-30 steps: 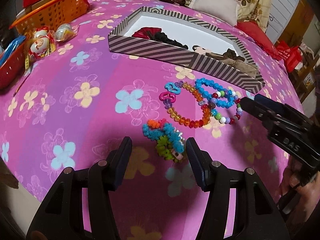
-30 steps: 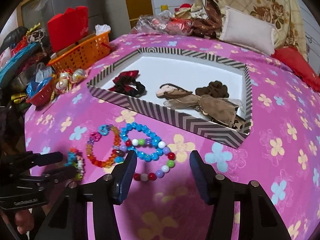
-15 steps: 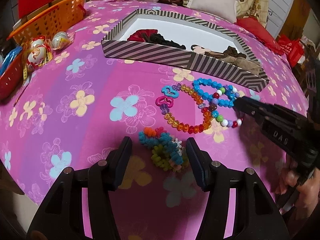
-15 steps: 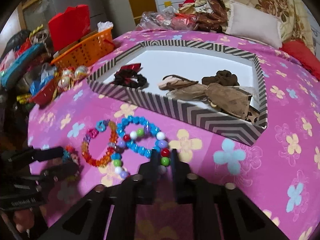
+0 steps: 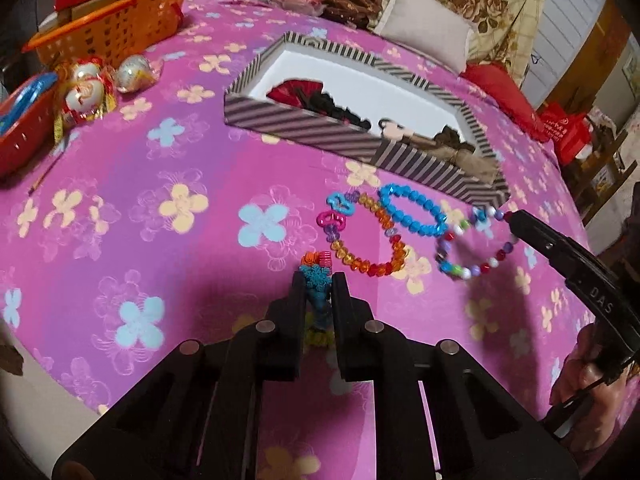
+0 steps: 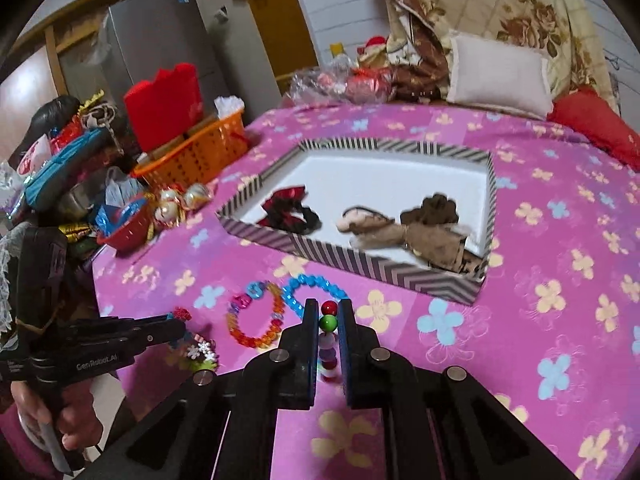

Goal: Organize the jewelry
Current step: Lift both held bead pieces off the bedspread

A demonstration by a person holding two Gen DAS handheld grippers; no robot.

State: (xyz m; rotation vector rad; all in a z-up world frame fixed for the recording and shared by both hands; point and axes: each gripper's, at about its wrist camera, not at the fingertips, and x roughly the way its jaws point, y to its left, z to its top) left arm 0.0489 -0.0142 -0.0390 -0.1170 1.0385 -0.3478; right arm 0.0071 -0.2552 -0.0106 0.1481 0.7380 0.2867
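Observation:
My left gripper (image 5: pixel 317 280) is shut on a fuzzy blue, green and orange bracelet (image 5: pixel 318 278) and holds it just above the pink cloth. My right gripper (image 6: pixel 328 312) is shut on a multicoloured round-bead bracelet (image 6: pixel 328 322), which hangs lifted from its tip in the left wrist view (image 5: pixel 472 256). An orange bead bracelet (image 5: pixel 368 240) and a blue bead bracelet (image 5: pixel 412 212) lie on the cloth between them. The striped box (image 5: pixel 304 128) stands behind, holding a red and black scrunchie (image 6: pixel 288 212) and brown hair pieces (image 6: pixel 432 224).
An orange basket (image 5: pixel 108 32), a red basket (image 5: pixel 20 128) and foil-wrapped ornaments (image 5: pixel 88 88) stand at the left. A pillow (image 6: pixel 496 76) and red bag lie beyond the box. The table edge runs close at the front left.
Both grippers have shut: the left on the fuzzy bracelet, the right on the round-bead bracelet. The right one has lifted its bracelet off the cloth and away from the blue one.

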